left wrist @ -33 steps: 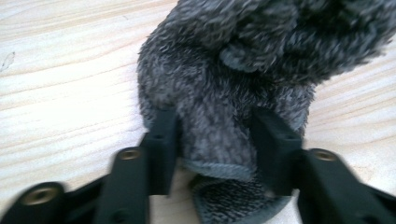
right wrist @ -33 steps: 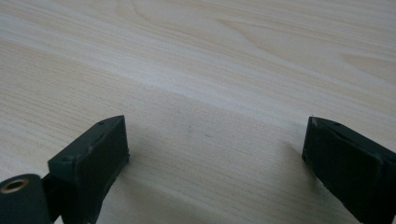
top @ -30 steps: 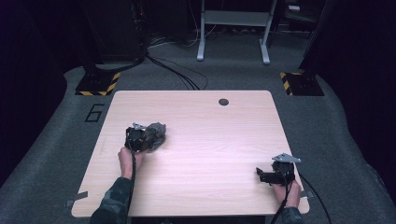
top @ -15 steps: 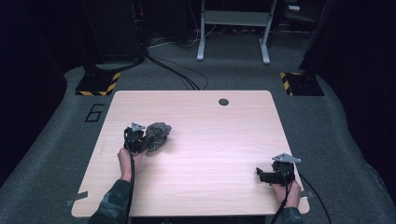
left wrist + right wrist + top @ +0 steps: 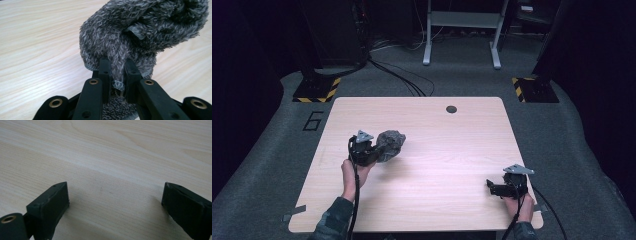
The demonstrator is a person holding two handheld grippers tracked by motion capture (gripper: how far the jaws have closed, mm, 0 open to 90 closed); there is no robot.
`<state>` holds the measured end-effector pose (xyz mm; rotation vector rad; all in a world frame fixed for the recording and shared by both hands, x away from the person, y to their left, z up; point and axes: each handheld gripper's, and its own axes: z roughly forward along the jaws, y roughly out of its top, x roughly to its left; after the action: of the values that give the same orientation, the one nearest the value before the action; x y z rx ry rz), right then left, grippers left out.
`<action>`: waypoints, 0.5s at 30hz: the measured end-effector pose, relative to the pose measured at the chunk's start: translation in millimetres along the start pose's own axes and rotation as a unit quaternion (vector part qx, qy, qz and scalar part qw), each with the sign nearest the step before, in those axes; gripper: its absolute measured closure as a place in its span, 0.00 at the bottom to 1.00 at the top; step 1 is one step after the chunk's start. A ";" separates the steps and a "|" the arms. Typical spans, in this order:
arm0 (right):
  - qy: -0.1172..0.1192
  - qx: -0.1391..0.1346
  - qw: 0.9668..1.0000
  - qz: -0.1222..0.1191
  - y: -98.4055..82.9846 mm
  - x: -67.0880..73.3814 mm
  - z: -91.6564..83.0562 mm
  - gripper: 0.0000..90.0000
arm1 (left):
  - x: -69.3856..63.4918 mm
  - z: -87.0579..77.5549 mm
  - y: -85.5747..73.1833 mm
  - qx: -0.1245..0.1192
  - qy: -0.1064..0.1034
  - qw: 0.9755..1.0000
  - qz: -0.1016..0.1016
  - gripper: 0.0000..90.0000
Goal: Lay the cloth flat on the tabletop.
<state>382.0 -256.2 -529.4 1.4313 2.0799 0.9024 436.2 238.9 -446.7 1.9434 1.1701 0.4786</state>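
Pinching grey fleece cloth [image 5: 140,32]: left hand-held gripper [image 5: 117,72] | right hand-held gripper [image 5: 115,202]: wide open, empty

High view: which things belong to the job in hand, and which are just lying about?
In the job:
- grey fuzzy cloth, pinched at its hem
- left gripper, shut on it

Not in it:
- right gripper, open over bare table
- dark round hole at the far edge
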 end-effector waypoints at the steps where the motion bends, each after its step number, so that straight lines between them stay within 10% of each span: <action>1: 0.000 0.000 1.000 0.000 0.0 0.0 0.0 0.08 | -5.9 -0.3 0.5 -0.005 -0.004 1.000 -0.002 0.88; 15: 0.000 0.000 1.000 0.000 0.1 -0.1 -0.1 0.08 | -48.8 8.7 -3.2 0.016 -0.051 0.998 0.034 0.87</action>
<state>382.0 -256.3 -529.3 1.4319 2.0807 0.9019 415.7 193.8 -450.6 2.0164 1.0547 0.3933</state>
